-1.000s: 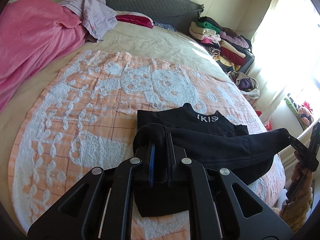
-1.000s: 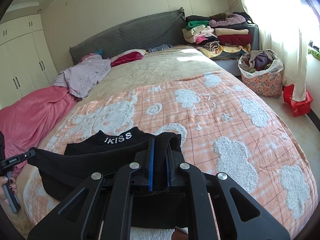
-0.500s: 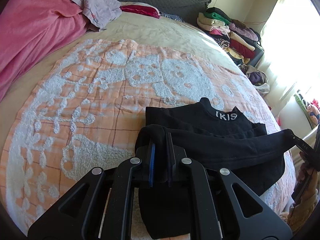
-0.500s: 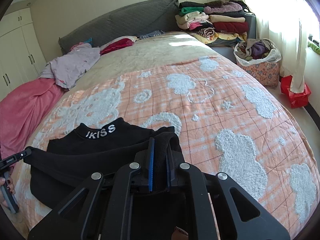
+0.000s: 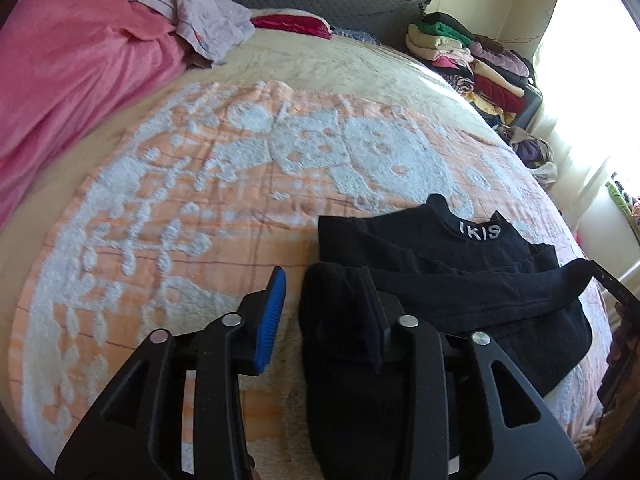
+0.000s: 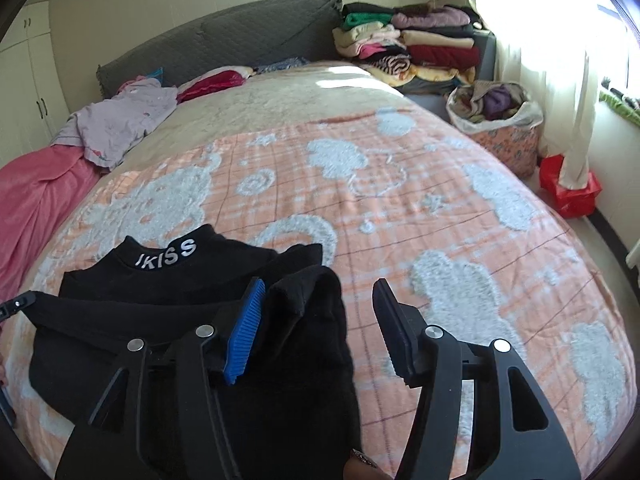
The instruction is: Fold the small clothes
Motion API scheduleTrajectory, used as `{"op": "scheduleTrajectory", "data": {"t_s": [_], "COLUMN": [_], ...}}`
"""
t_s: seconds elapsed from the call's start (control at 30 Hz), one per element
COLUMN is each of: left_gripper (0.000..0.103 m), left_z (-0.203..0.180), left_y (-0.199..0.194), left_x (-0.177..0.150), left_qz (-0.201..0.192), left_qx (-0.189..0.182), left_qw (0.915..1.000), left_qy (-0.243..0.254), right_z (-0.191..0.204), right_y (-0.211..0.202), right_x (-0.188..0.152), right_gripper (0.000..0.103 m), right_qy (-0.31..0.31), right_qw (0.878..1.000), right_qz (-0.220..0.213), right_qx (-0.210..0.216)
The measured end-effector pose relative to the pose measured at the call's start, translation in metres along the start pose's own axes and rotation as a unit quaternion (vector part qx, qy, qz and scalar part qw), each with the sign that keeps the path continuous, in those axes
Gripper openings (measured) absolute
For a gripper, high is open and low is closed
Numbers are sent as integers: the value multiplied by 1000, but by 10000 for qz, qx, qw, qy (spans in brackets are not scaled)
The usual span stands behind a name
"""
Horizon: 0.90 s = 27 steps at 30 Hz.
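Note:
A black top [image 5: 440, 248] with "IKISS" on its collar lies on the orange and white blanket [image 5: 200, 220]. Its lower edge is folded up towards the collar. My left gripper [image 5: 324, 308] is opening; the left end of the fold lies loose between its jaws and drapes over the right finger. In the right wrist view the same top [image 6: 168, 280] sits at lower left. My right gripper [image 6: 320, 320] is opening too, and the right end of the fold rests beside its blue pad [image 6: 246, 332] with no pad pressing on it.
A pink cover [image 5: 60, 80] and a lilac garment [image 5: 208, 28] lie at the bed's far left. Stacked folded clothes [image 6: 420, 48] stand by the grey headboard [image 6: 220, 40]. A bag of clothes [image 6: 496, 120] and a red box [image 6: 568, 188] sit on the floor by the curtain.
Both grippers came down towards the bed with the fold of the black top, then their jaws parted and let go of it. The fold now lies on the top.

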<state>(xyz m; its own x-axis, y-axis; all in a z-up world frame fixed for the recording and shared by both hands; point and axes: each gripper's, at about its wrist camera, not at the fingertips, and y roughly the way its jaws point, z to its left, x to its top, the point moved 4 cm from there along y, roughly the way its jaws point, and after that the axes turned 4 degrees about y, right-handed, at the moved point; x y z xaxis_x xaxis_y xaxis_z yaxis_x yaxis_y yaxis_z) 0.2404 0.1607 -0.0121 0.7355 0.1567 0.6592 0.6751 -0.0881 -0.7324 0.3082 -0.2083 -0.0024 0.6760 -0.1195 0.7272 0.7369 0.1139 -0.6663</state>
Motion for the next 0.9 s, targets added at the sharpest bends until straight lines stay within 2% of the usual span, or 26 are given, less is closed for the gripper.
{"op": "scheduleTrajectory", "data": {"t_s": [0.13,0.2,0.3,0.33,0.37,0.47,0.57,0.73,0.9], "left_gripper": [28,28,28,28,28,28,26,26,26], "left_z": [2,-4,-19,-26,-36,-59,-76,-87,-86], "left_y": [-16,-26,-36,-37,-38,-30,-12,18,29], "left_x": [4,5,2,-1,-6,-21,-40,-55,-47], "left_qz": [-223,-341,-397,-376,-318,-70,242,477,527], "left_qx": [114,81,-43,-117,-203,-397,-407,77,166], "left_qw": [9996,9992,9982,9977,9966,9930,9889,9816,9829], "left_qy": [97,205,442,552,728,1112,1410,1848,1759], "right_z": [6,16,37,44,51,77,97,100,97], "right_y": [-21,-34,-45,-47,-47,-43,-29,2,18], "right_x": [2,1,-7,-10,-15,-35,-60,-86,-80], "right_gripper": [55,55,55,50,39,30,28,27,26], "right_qy": [-138,-328,-651,-763,-903,-1382,-1798,-1765,-1578], "right_qw": [9994,9979,9943,9929,9908,9829,9760,9746,9777], "right_qz": [-293,-423,-397,-331,-240,68,458,1058,1127], "right_qx": [119,357,740,847,975,1216,1141,884,811]}}
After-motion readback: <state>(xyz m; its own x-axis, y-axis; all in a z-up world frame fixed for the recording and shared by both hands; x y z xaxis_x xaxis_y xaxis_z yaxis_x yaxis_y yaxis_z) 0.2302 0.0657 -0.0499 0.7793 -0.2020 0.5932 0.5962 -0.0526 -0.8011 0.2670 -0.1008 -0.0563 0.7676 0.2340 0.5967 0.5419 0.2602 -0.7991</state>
